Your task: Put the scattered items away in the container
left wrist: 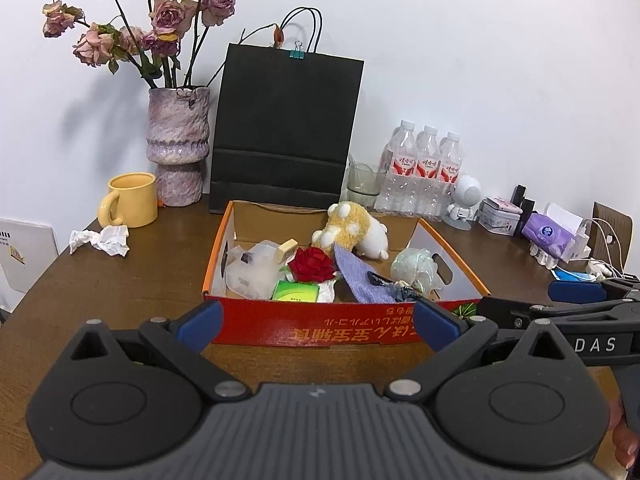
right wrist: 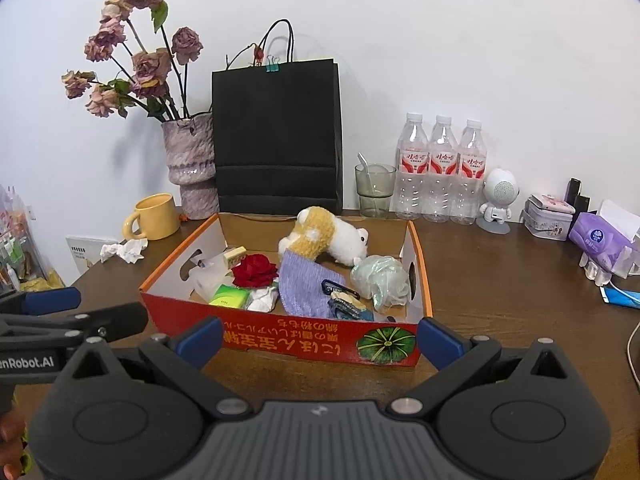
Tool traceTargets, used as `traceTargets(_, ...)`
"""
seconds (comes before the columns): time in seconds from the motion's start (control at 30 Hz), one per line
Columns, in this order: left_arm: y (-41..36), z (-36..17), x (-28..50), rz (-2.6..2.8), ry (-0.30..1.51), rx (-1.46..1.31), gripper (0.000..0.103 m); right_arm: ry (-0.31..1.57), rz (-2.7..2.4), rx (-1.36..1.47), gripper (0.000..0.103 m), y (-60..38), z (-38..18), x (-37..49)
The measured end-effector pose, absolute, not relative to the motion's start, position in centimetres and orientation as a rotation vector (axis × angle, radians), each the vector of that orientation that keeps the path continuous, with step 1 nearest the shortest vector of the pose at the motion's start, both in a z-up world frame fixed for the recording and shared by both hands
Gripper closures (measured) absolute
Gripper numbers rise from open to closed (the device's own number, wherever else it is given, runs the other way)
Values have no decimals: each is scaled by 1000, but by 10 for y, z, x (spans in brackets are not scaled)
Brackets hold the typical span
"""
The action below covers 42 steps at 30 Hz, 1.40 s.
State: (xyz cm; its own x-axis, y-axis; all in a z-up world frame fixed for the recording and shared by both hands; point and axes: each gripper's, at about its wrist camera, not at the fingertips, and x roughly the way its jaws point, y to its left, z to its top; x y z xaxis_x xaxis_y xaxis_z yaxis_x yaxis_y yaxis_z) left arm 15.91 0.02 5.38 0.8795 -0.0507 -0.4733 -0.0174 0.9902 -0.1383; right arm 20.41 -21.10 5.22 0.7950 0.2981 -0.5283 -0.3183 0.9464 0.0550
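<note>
Hovering low over the near edge of the brown surface: left hand-held gripper, blue-padded fingers spread wide and gripping nothing. Same for the right hand-held gripper, jaws wide apart and empty, just to the right of the left one.

Sitting straight ahead of both, near the middle of the surface: red cardboard box, open-topped, pumpkin picture on its near wall. Packed inside:
- plush toy, yellow and white, toward the far wall
- red fabric rose, left of centre
- lavender knitted cloth in the middle, partly under the plush toy
- pale green mesh puff at the right wall
- green packet at the near left, beside a crumpled white tissue
- clear plastic packaging at the left wall, with a small beige block resting on it
- dark clip and small dark bundle at the near right, details unclear

Left outside the box, on the far-left part of the surface: crumpled tissue, just beside the yellow mug.

Lined along the far wall: vase of dried roses, black paper bag, glass tumbler, 3 water bottles, small white robot figure, tin box, purple tissue pack.
</note>
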Motion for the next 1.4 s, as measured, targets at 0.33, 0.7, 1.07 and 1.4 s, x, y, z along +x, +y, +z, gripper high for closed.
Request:
traceTargets(0.33, -1, 51, 156, -19, 504, -135, 0, 570, 327, -46, 0, -210, 49, 202)
traceTargets(0.7, -2, 48, 156, -20, 514, -140, 0, 574, 315, -52, 0, -209, 48, 201)
traceTargets(1.07, -3, 47, 156, -20, 515, -139, 0, 576, 315, -51, 0, -211, 47, 201)
traceTargets(1.4, -3, 47, 156, -19, 513, -137, 0, 576, 315, -52, 0, -212, 47, 200)
